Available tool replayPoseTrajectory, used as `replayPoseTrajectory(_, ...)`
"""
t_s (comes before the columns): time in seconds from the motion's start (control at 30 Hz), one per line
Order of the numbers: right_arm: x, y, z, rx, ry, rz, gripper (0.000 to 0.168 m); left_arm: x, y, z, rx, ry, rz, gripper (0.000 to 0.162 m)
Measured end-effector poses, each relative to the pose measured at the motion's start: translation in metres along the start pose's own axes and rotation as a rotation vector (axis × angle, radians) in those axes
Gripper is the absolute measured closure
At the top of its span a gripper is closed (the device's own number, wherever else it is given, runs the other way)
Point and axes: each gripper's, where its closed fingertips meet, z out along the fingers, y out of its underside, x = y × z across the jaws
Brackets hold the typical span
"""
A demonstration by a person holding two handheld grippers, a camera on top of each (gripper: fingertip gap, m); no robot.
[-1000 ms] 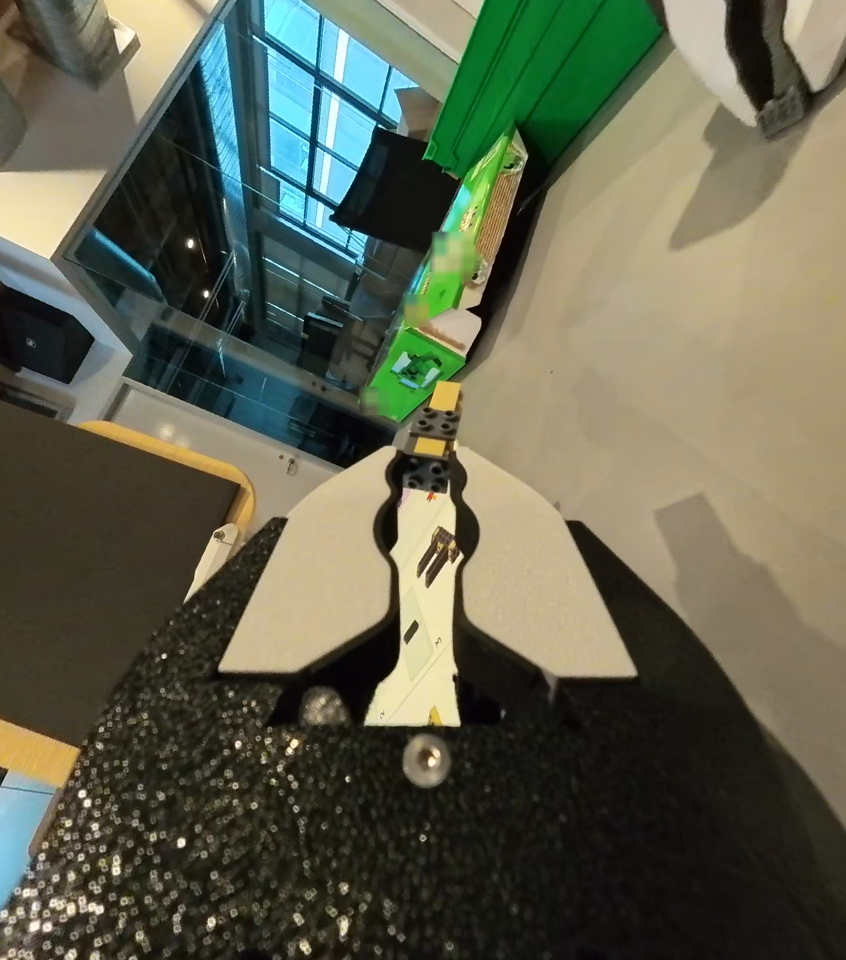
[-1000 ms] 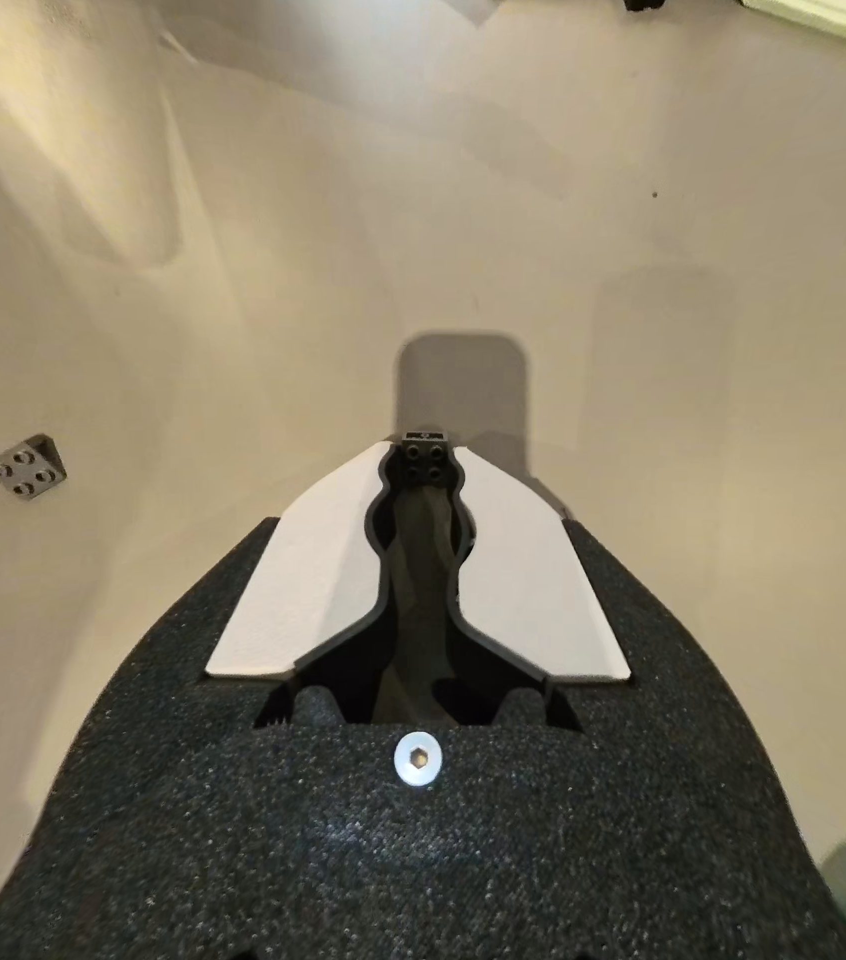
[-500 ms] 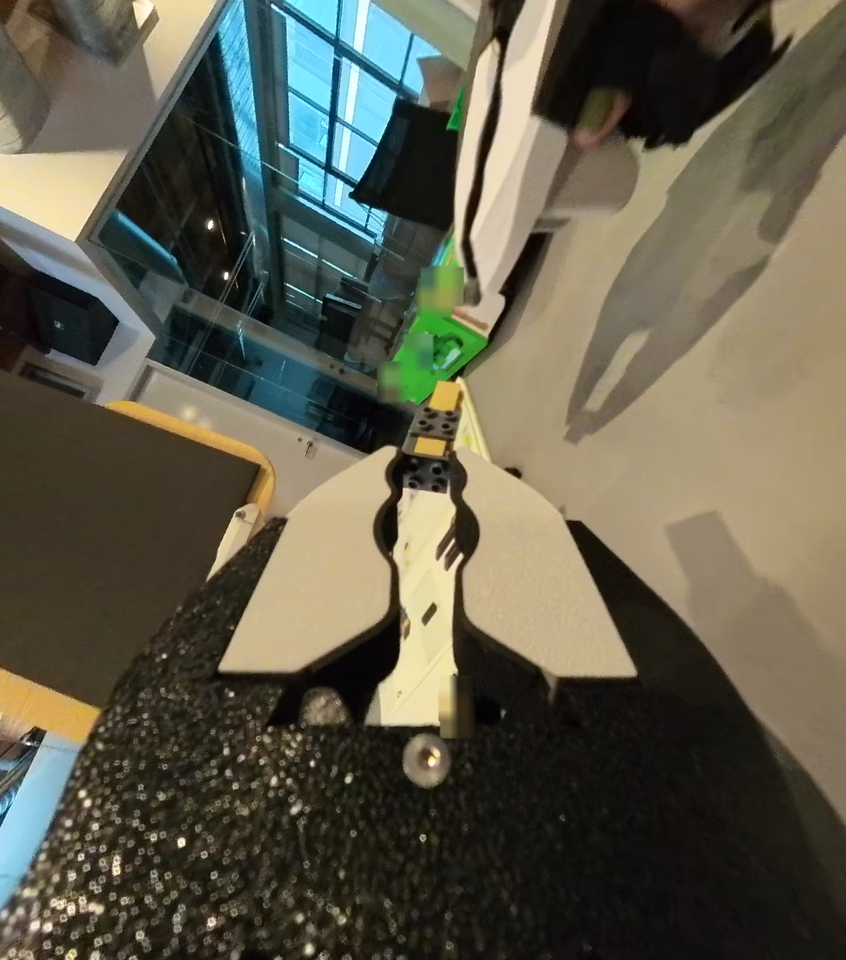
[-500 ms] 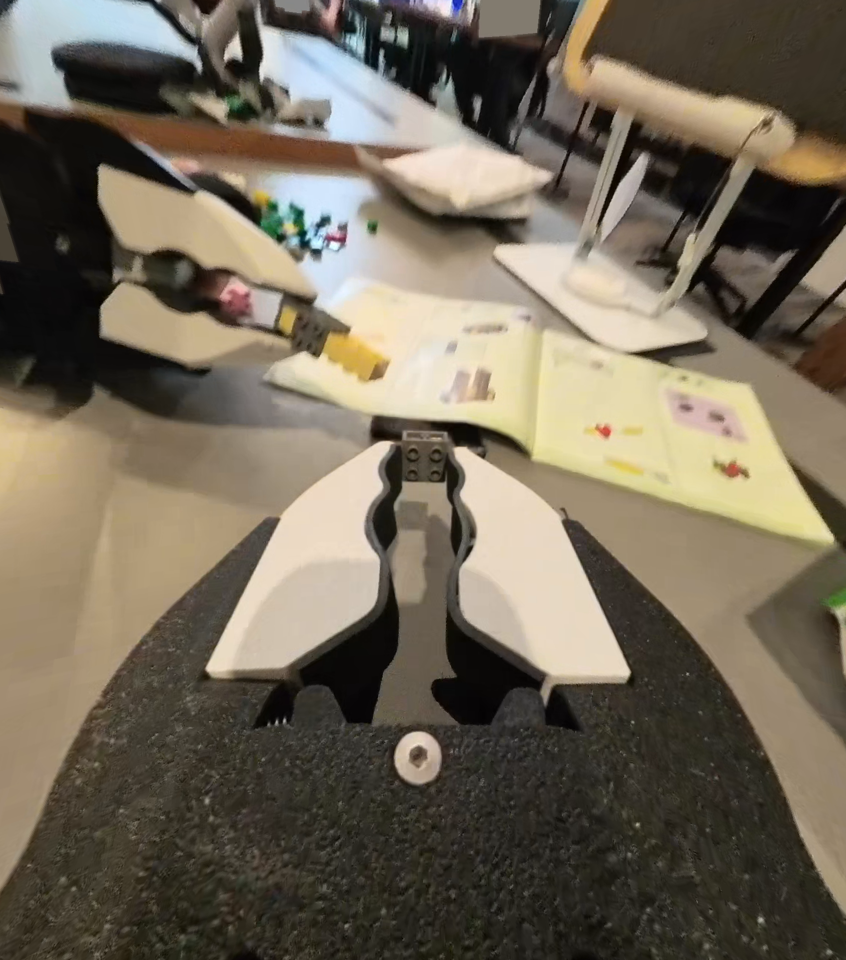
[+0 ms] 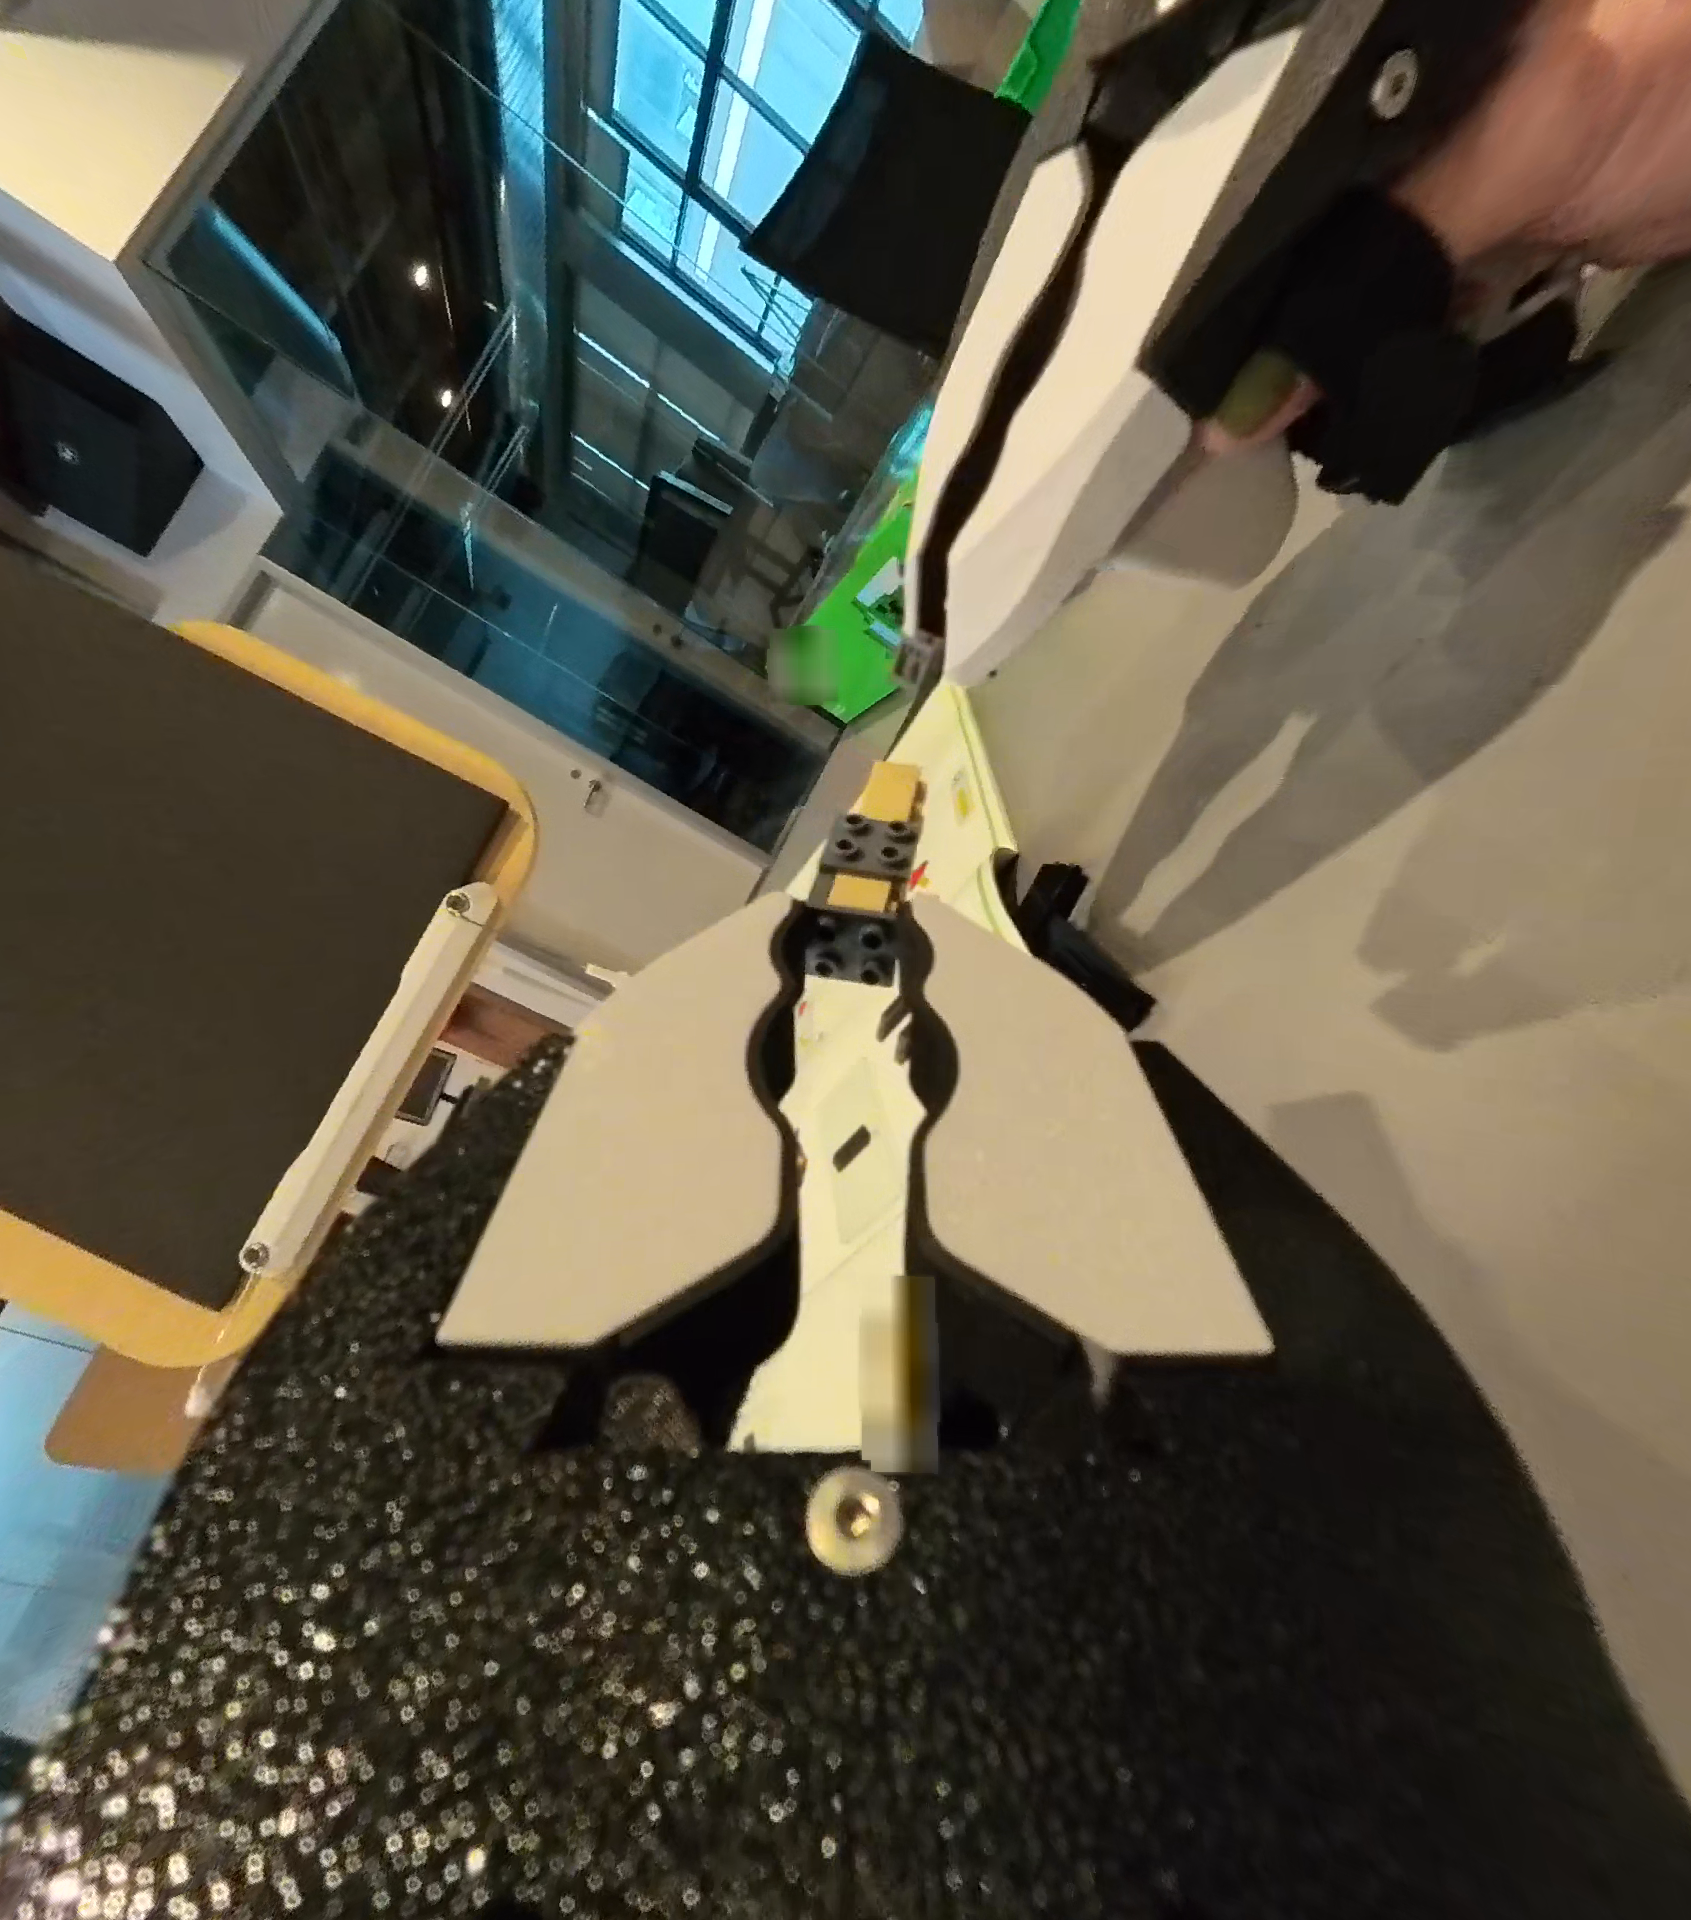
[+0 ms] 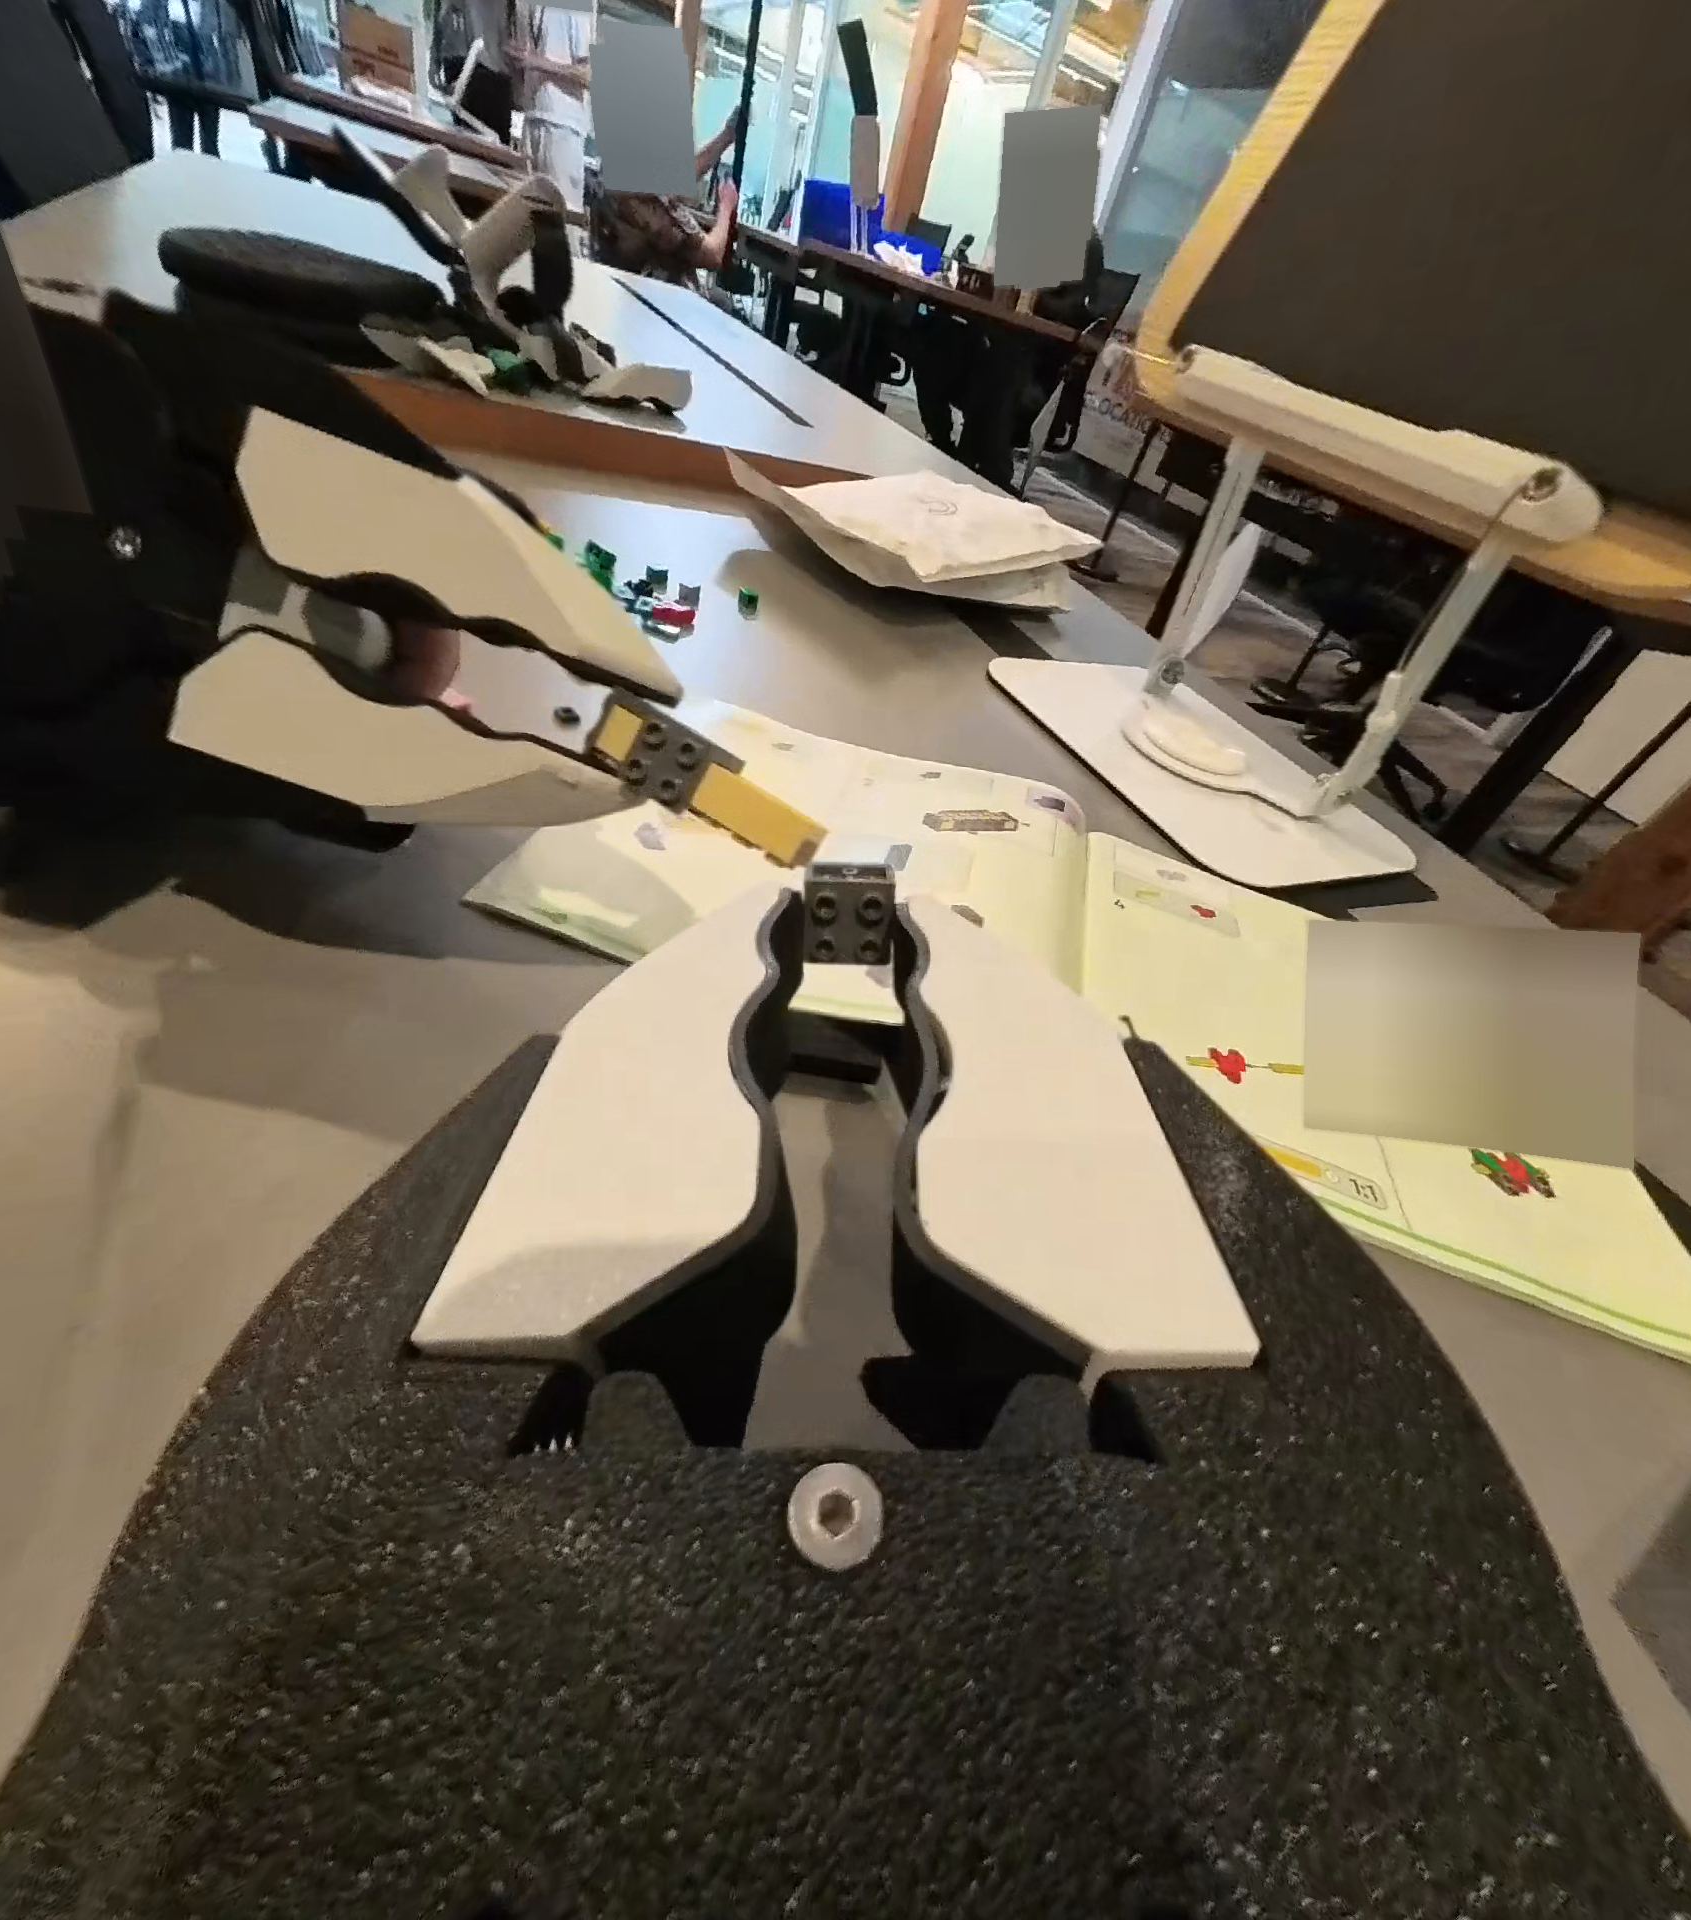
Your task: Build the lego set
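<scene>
My left gripper [image 5: 856, 925] is shut on a tan bar with dark grey 2x2 bricks [image 5: 869, 844] on it, held in the air. The same assembly [image 6: 706, 781] sticks out of the left gripper [image 6: 612, 743] in the right wrist view. My right gripper [image 6: 846, 914] is shut on a dark grey 2x2 brick [image 6: 849, 920], raised just right of the bar's free end. In the left wrist view the right gripper [image 5: 924, 655] comes in from the upper right with the small brick [image 5: 917, 657] at its tips.
An open instruction booklet [image 6: 1184, 966] lies on the grey table [image 6: 41, 1091] under both grippers. Loose bricks [image 6: 664, 603] and a white bag [image 6: 924, 535] lie farther back. A white lamp base [image 6: 1205, 769] stands to the right. A green box [image 5: 846, 665] is beyond. My hands' fingertips stand some 6 centimeters from each other.
My right gripper rose from the table with the dark grey brick and swung up toward the left gripper's assembly; the two now nearly meet. The left gripper kept its hold.
</scene>
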Motion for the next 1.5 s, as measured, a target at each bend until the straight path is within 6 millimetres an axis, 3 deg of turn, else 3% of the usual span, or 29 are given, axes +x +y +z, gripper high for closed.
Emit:
replayPoseTrajectory(0.2,-0.001,0.001,0.001,-0.009,0.005,-0.016,0.153,-0.001,0.005,0.002,-0.013,0.005,-0.033,0.146)
replayPoseTrajectory(0.6,0.012,-0.007,-0.014,0.068,0.085,0.112,0.153,0.001,0.009,0.004,-0.023,0.022,-0.075,0.146)
replayPoseTrajectory(0.9,-0.001,-0.013,-0.015,0.098,0.061,0.147,0.153,0.005,0.009,0.005,-0.018,0.050,-0.082,0.146)
replayPoseTrajectory(1.17,-0.020,-0.015,-0.004,0.083,-0.018,0.096,0.153,0.005,0.004,0.004,0.026,0.058,-0.073,0.146)
replayPoseTrajectory(1.5,-0.017,-0.005,0.008,-0.002,0.037,0.090,0.153,0.012,0.003,0.005,0.004,0.059,0.033,0.146)
